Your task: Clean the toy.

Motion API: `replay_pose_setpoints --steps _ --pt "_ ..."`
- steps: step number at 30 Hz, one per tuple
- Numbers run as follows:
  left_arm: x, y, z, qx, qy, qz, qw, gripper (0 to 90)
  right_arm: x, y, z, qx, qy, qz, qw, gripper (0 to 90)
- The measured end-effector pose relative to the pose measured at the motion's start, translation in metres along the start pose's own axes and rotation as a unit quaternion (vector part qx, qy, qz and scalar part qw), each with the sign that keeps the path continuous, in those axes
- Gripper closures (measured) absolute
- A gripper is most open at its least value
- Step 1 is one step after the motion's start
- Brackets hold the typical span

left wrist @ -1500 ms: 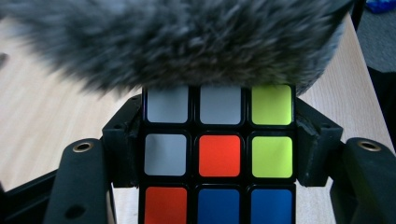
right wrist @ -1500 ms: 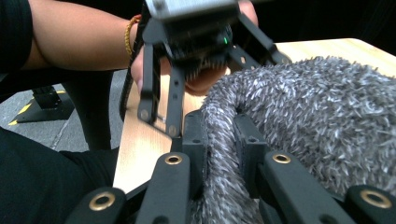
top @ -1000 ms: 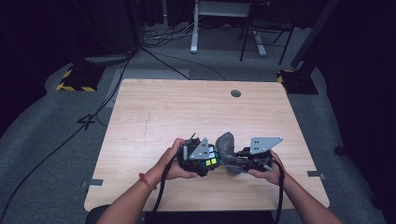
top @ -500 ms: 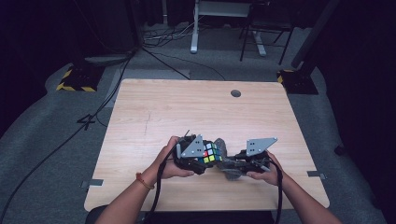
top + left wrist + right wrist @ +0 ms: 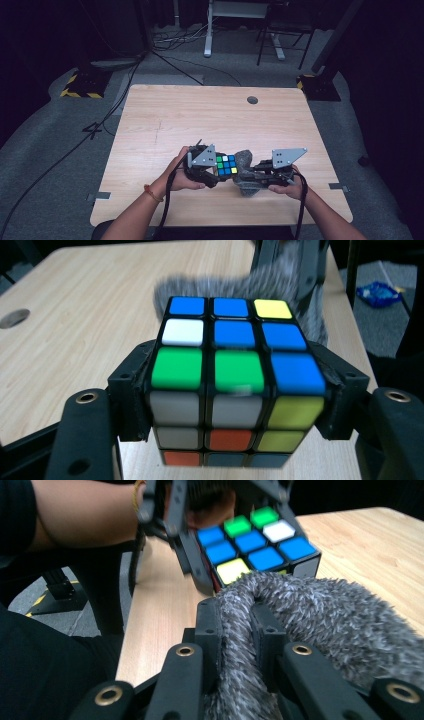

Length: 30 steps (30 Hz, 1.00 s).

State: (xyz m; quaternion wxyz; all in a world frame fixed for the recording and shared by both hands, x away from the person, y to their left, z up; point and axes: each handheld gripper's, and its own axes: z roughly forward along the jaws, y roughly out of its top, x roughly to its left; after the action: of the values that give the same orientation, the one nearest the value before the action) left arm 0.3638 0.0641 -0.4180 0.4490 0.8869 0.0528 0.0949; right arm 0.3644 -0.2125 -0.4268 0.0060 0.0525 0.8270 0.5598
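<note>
A scrambled puzzle cube (image 5: 226, 165) (image 5: 230, 375) is held just above the wooden table (image 5: 200, 115) near its front edge. Its upper face shows blue, green, white and yellow. My left gripper (image 5: 220, 174) (image 5: 230, 390) is shut on the cube's two sides; its jaws have just been opening a little, with the cube still between them. A grey furry cloth (image 5: 246, 159) (image 5: 310, 615) touches the cube's far side. My right gripper (image 5: 248, 179) (image 5: 237, 620) is shut on a fold of that cloth. In the right gripper view the cube (image 5: 255, 542) sits just beyond the fur.
A round cable hole (image 5: 252, 100) sits near the table's far edge. Beyond the table are floor cables, a desk frame (image 5: 240, 30) and a yellow-and-black striped base (image 5: 80, 87). A blue packet (image 5: 377, 292) lies on the floor.
The cube has tilted, so its coloured upper face shows more fully. The right gripper and the furry cloth have shifted slightly against the cube. Both hands stay at the front edge.
</note>
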Motion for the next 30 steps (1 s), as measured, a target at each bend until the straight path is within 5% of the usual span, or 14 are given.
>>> replay_pose_setpoints --steps 5,11,17,25,30 --pt "-0.003 0.001 0.007 0.020 0.003 0.013 0.9997 32.8 0.003 0.003 -0.001 -0.005 0.000 -0.008 1.0000 77.9" --pt "-0.004 0.003 0.003 0.010 0.007 0.015 0.9998 33.3 0.002 0.004 -0.003 -0.002 -0.015 -0.007 0.9999 77.9" --pt "-0.009 0.010 -0.003 -0.005 0.013 0.025 0.9996 33.3 -0.005 -0.008 0.010 0.067 -0.024 0.003 0.9974 77.9" --pt "0.005 -0.003 -0.002 0.011 0.030 0.002 0.9995 33.4 0.000 -0.004 0.007 0.040 0.006 -0.005 0.9992 77.8" --pt "0.003 -0.007 0.006 0.037 0.022 0.011 0.9990 33.4 0.004 0.002 0.000 0.011 0.005 -0.018 0.9998 77.8"
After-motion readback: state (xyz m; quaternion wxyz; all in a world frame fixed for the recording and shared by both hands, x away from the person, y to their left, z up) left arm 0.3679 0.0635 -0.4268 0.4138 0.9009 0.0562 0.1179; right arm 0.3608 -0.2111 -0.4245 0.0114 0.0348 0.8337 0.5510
